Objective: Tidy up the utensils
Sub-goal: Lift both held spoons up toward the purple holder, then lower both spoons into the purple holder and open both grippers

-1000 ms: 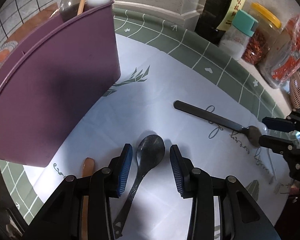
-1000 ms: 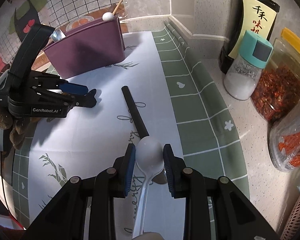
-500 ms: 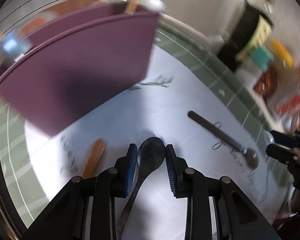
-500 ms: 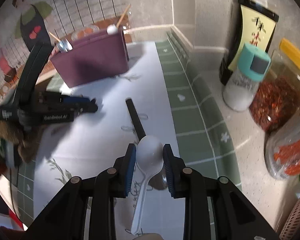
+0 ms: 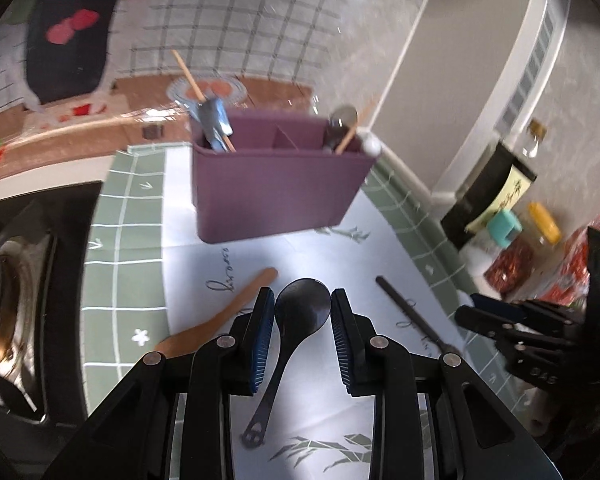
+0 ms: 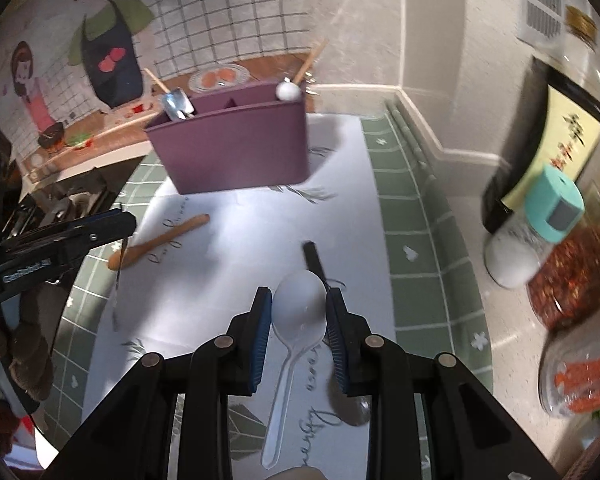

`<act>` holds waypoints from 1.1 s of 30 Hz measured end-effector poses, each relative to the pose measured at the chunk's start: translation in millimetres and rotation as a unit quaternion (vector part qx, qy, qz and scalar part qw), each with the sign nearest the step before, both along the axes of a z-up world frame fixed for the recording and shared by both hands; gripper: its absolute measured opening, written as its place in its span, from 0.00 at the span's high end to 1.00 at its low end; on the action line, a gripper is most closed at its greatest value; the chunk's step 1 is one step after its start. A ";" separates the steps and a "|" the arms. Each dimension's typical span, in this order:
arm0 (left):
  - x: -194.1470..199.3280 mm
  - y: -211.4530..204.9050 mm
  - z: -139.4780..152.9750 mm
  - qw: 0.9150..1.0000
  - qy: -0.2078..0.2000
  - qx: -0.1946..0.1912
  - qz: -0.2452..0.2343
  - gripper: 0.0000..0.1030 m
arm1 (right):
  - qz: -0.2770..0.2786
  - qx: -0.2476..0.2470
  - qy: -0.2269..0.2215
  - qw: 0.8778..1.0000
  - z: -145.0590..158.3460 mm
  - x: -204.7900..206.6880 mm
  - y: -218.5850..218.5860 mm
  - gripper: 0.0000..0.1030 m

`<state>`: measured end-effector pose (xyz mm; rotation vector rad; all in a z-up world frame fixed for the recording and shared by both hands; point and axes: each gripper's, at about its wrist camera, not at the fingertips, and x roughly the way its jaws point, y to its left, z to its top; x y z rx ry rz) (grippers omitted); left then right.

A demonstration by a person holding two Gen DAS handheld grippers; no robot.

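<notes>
- The left gripper [image 5: 302, 312] was closed on the bowl of a black spoon [image 5: 300, 312]; both blue pads were pressed against its sides, and its handle hung down toward the camera above the mat [image 5: 340, 248].
- The right gripper [image 6: 298, 312] was clamped on the bowl of a white spoon [image 6: 299, 310], the pads touching it on either side, with the handle trailing below over the mat.
- The right jaws were held narrowly apart, only as wide as the white bowl; the left jaws were likewise held only as wide as the black bowl.
- A purple caddy [image 5: 276, 188] was seen upright at the far end of the mat, divided into compartments.
- In its left compartment a metal utensil [image 5: 214, 122] and a wooden stick were stood; in its right one, a grey spoon [image 5: 342, 124], a wooden handle and a white round end were seen.
- A wooden spoon [image 5: 220, 316] was left lying on the mat, just left of the left gripper.
- A black-handled utensil [image 5: 412, 314] was left lying on the mat between the two grippers; in the right wrist view its head was seen under the right gripper.
- Jars and a bottle [image 6: 548, 152] were stood on the counter right of the mat.
</notes>
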<state>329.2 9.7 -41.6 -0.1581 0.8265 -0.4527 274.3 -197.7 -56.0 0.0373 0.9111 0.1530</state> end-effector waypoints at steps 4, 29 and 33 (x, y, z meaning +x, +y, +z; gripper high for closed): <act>-7.7 15.1 14.2 1.000 -0.013 -0.019 0.015 0.71 | 0.008 0.001 -0.014 1.000 9.3 5.2 4.3 0.76; 72.4 33.7 198.3 0.971 -0.161 -0.168 0.059 0.71 | 0.004 0.047 -0.304 0.951 212.5 106.8 15.3 0.76; 101.2 30.8 174.2 0.970 -0.153 -0.171 0.077 0.71 | 0.018 0.046 -0.290 0.956 178.9 142.7 28.6 0.76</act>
